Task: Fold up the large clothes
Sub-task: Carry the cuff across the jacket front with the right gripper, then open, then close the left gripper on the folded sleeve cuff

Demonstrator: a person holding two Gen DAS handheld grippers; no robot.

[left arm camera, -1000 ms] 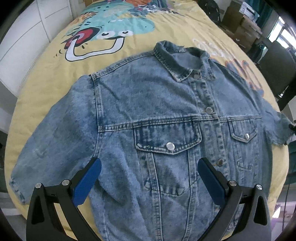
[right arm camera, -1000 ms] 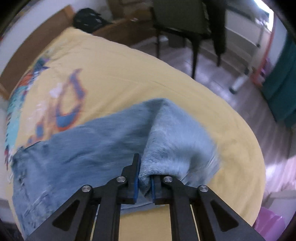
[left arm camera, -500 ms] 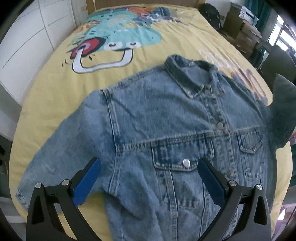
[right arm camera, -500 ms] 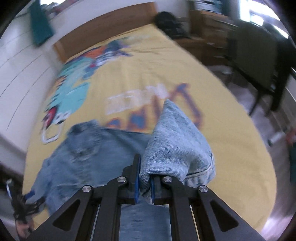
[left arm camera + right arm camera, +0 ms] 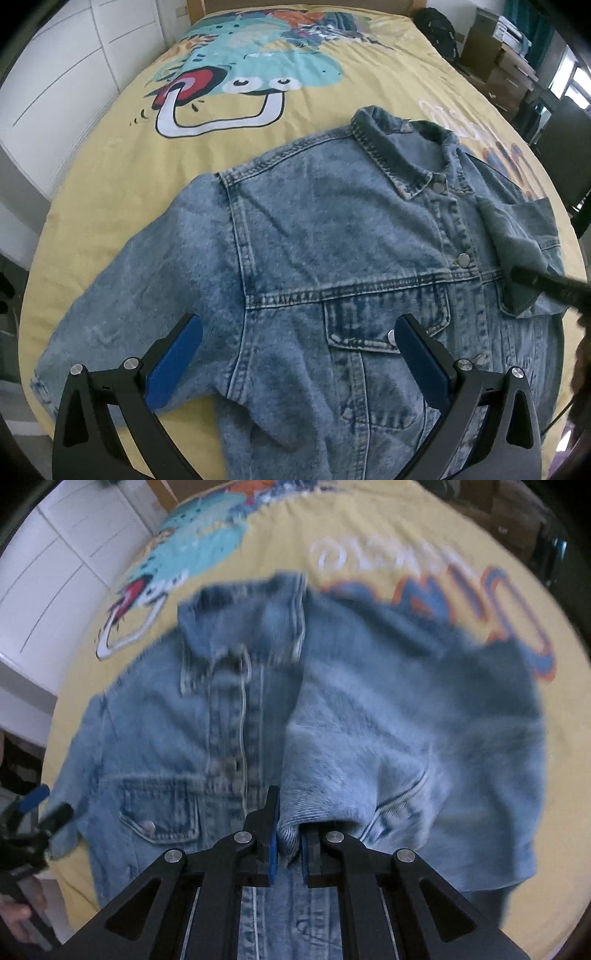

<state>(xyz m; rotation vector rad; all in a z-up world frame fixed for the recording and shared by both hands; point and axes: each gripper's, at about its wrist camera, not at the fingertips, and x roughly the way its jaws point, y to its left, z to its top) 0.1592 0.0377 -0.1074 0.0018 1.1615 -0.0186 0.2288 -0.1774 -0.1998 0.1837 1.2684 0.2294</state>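
A blue denim jacket (image 5: 332, 251) lies face up on the yellow bedspread (image 5: 110, 166), collar toward the headboard. My left gripper (image 5: 295, 354) is open and empty, hovering over the jacket's lower chest near the left sleeve (image 5: 122, 295). My right gripper (image 5: 288, 834) is shut on the cuff of the right sleeve (image 5: 369, 746) and holds it folded over the jacket's front beside the button placket. The right gripper also shows in the left wrist view (image 5: 517, 275), at the right edge.
The bed's cartoon print (image 5: 240, 74) lies beyond the collar. White cabinets (image 5: 55, 74) stand along the left. Boxes (image 5: 498, 48) and a dark chair (image 5: 565, 147) stand to the right of the bed.
My right gripper has carried the right sleeve from the bed's right edge up and across onto the jacket's front. My left gripper has drawn back and left a little, still open.
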